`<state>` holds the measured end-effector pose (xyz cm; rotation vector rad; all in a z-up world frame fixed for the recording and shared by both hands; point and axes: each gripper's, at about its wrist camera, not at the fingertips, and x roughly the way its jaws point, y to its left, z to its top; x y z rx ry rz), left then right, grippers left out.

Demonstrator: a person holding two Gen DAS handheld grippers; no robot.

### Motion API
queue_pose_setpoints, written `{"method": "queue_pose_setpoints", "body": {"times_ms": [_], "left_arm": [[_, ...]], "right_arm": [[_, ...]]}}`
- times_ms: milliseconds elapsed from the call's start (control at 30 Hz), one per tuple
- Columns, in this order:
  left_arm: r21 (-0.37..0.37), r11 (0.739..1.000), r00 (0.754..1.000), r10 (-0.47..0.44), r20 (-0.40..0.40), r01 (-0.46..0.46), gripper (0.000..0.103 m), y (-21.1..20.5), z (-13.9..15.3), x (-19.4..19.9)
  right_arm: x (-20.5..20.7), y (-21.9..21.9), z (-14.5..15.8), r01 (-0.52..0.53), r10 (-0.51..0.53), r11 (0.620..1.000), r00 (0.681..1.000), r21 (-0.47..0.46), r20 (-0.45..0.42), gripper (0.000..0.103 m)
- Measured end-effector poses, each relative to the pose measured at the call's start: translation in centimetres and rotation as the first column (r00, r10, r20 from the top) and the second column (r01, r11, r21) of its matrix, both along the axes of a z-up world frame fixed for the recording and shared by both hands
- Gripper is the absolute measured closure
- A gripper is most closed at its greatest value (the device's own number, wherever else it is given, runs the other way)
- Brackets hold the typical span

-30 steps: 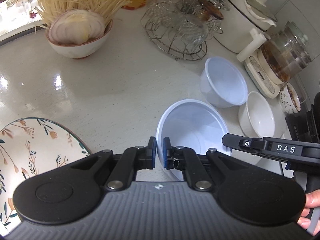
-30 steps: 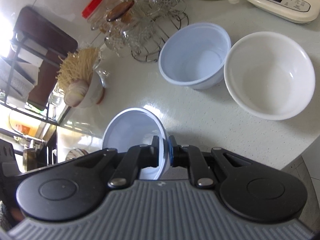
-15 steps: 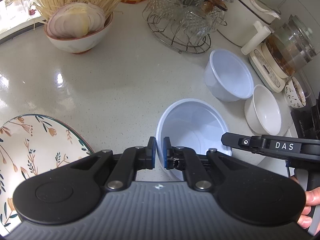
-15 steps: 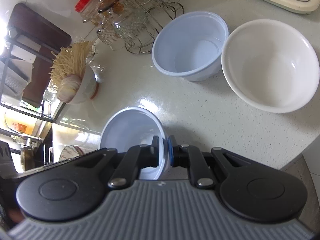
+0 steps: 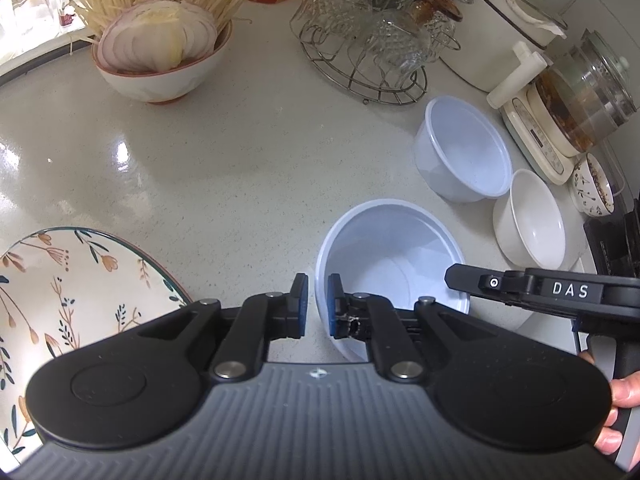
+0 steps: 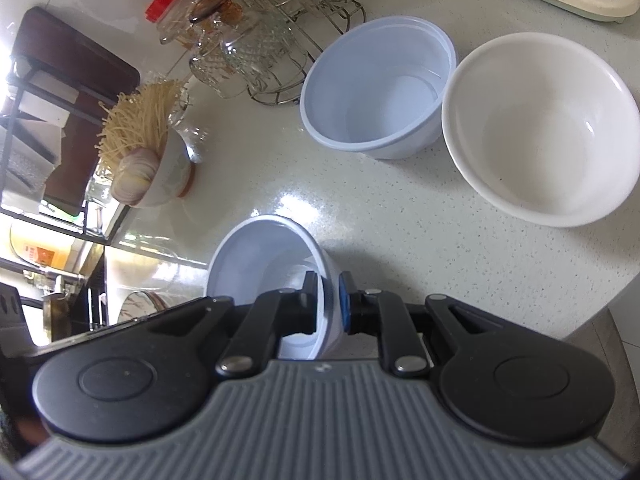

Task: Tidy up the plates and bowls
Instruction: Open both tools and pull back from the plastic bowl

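Note:
A pale blue plastic bowl (image 5: 390, 256) is held above the counter by both grippers. My left gripper (image 5: 314, 307) is shut on its left rim. My right gripper (image 6: 327, 307) is shut on its opposite rim; the bowl also shows in the right wrist view (image 6: 264, 260), as does the right gripper in the left wrist view (image 5: 540, 292). A second pale blue bowl (image 5: 464, 152) (image 6: 380, 84) stands on the counter beside a white bowl (image 5: 530, 218) (image 6: 540, 128). A floral plate (image 5: 60, 304) lies at the lower left.
A bowl of onion slices and noodles (image 5: 160, 52) (image 6: 152, 160) stands at the back. A wire rack of glass cups (image 5: 372, 36) (image 6: 264, 36) stands beside it. A kettle on its base (image 5: 576, 96) and a small patterned dish (image 5: 592, 186) are at the right.
Both grippers have carried the held blue bowl a little toward the two bowls on the counter. Their hold on it has not changed.

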<state>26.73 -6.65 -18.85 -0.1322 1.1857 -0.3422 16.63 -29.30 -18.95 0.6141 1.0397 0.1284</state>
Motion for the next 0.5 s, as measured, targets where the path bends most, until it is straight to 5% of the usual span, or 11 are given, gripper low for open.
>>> {"method": "queue_pose_setpoints", "body": {"times_ms": [100,167,500], "left_arm": [[0.009,1.0,1.0,-0.012,0.014,0.012,0.082,0.0,0.4,-0.2],[-0.003,1.0,1.0,-0.01,0.021,0.01,0.081,0.2,0.7,-0.3],[0.017,0.999,0.992,-0.047,0.119,0.045,0.081,0.7,4.2,-1.6]], "right_arm": [[-0.2,-0.2,0.3,0.012,-0.012,1.0,1.0,-0.007,0.004,0.077],[-0.5,-0.2,0.7,0.024,-0.023,1.0,0.999,-0.019,0.029,0.059],[-2.3,0.2,4.2,0.094,-0.079,0.992,0.984,-0.087,0.159,0.059]]}}
